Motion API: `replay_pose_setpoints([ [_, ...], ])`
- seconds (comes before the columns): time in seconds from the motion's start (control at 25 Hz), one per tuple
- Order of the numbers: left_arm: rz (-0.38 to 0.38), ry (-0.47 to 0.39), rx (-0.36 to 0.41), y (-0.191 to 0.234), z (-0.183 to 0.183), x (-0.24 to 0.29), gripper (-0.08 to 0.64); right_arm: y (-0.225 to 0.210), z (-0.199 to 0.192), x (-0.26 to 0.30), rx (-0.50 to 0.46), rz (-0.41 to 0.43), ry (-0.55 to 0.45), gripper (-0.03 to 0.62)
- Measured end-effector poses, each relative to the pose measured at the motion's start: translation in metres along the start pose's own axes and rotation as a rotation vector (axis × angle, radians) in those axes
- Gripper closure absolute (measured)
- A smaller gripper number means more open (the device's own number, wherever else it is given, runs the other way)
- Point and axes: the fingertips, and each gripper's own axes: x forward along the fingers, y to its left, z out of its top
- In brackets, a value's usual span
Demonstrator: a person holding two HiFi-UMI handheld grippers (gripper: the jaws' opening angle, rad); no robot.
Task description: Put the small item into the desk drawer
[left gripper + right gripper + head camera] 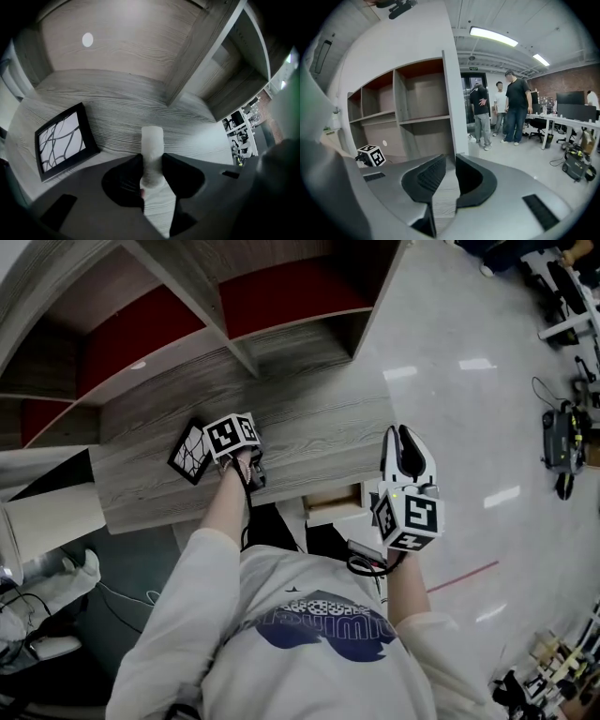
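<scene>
A small white cylinder [152, 143] lies on the grey wood desk [309, 427], and my left gripper [152, 160] points steeply down over it, its dark jaws shut against its two sides. In the head view that gripper [252, 472] is right of a black-framed picture [191, 452] lying flat on the desk. An open drawer [335, 503] shows under the desk's near edge, between my arms. My right gripper [404, 439] hovers at the desk's right end, beside the drawer. In its own view the right gripper [450, 161] has its jaws a narrow gap apart with nothing between them.
Wooden shelves [281, 296] with red backs rise behind the desk. The framed picture [63, 140] lies close to the left of the cylinder. Three people [506, 112] stand across the room, past the shelf's end. A cart with gear [562, 442] stands on the shiny floor at the right.
</scene>
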Motion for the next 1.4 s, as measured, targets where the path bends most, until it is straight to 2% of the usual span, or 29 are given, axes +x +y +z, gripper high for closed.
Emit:
replay_pose_setpoints([
  [0.24, -0.072, -0.055, 0.019, -0.017, -0.004, -0.018, 0.425, 0.024, -0.015, 0.021, -0.026, 0.063, 0.100, 0.531],
  [0.8, -0.175, -0.179, 0.010, -0.039, -0.056, -0.078, 0.425, 0.062, -0.046, 0.009, -0.114, 0.209, 0.183, 0.531],
  [1.4, -0.292, -0.176, 0.096, -0.064, -0.139, -0.116, 0.425, 0.074, -0.097, -0.046, -0.121, 0.172, 0.269, 0.529],
])
